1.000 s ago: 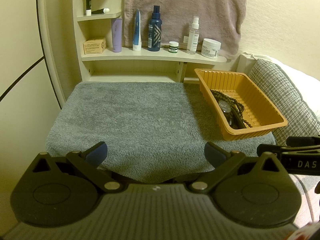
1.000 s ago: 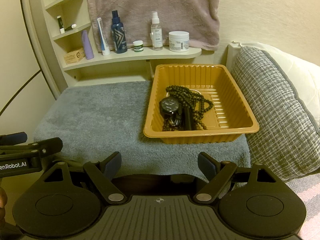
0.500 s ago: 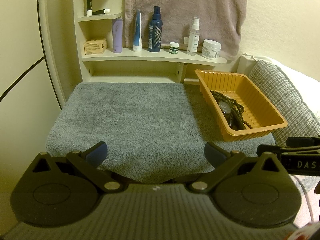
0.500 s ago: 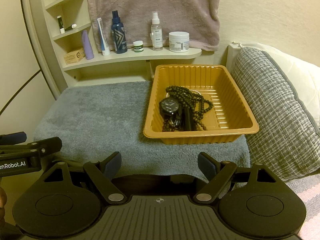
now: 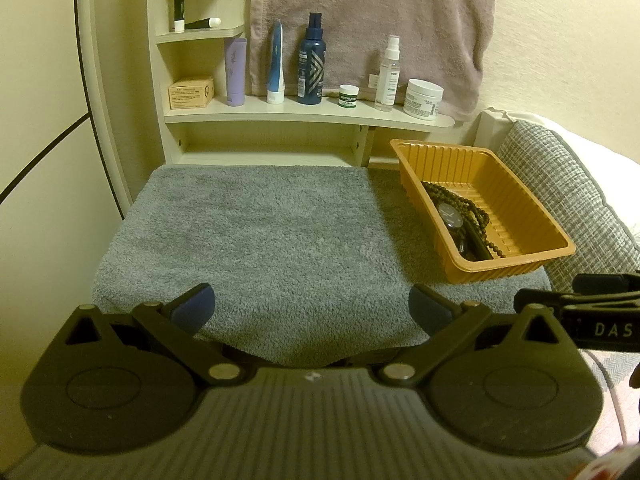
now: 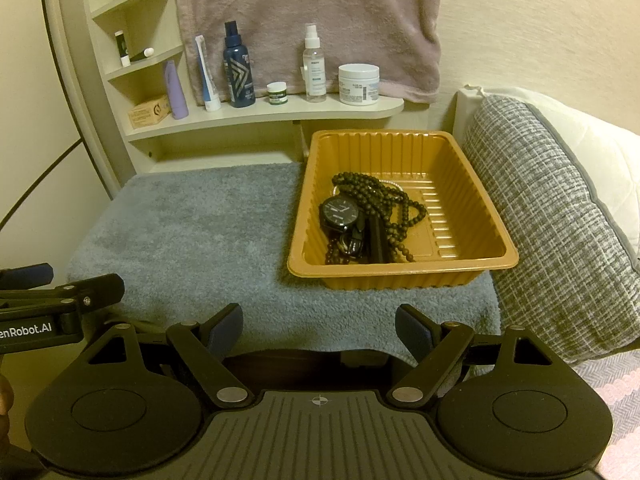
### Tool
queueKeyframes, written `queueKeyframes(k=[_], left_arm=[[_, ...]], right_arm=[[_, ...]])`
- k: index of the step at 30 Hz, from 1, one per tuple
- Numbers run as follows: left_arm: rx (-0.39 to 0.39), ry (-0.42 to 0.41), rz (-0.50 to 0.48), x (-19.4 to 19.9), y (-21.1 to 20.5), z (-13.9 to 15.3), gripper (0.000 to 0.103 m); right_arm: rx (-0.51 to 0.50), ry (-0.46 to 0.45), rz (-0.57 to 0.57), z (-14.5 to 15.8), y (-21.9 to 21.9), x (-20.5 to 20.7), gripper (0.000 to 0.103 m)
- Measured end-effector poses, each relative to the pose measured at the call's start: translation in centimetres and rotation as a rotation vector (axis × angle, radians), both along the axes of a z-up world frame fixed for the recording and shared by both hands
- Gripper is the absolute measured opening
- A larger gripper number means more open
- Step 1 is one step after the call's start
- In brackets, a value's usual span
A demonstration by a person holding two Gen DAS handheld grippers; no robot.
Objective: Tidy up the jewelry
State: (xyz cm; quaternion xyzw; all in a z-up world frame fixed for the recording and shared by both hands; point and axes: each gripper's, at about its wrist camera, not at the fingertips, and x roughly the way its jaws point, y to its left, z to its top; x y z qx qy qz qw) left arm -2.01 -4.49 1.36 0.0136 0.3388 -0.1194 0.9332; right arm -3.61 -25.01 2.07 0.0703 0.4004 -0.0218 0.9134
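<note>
Hardly any movement since a second ago: both views near identical, tray and towel in the same spots. Left gripper (image 5: 311, 307) low in its frame, tongs spread wide, nothing between them, aimed over the bare grey towel (image 5: 280, 232). Right gripper (image 6: 319, 327) likewise wide apart and empty, held short of the towel's near edge, squared up to the orange tray (image 6: 404, 272) at centre right. Inside the tray, all heaped together: black watch (image 6: 339, 212) lying on a tangle of dark bead strands (image 6: 376, 194), a pale thin chain barely showing behind. Tray parked at the towel's right edge, probably to leave the soft cloth free as a laying-out area. Fits either jewelry gathered into the tray, or waiting to be sorted out.
</note>
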Motion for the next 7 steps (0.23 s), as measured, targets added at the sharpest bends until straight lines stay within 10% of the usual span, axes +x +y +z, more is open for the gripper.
queueKeyframes(k=[7], left_arm=[[-0.017,-0.023,0.01,-0.14,0.15,0.21,0.102]], right_arm=[[0.0,-0.001,-0.001,0.0,0.01,0.04,0.083]])
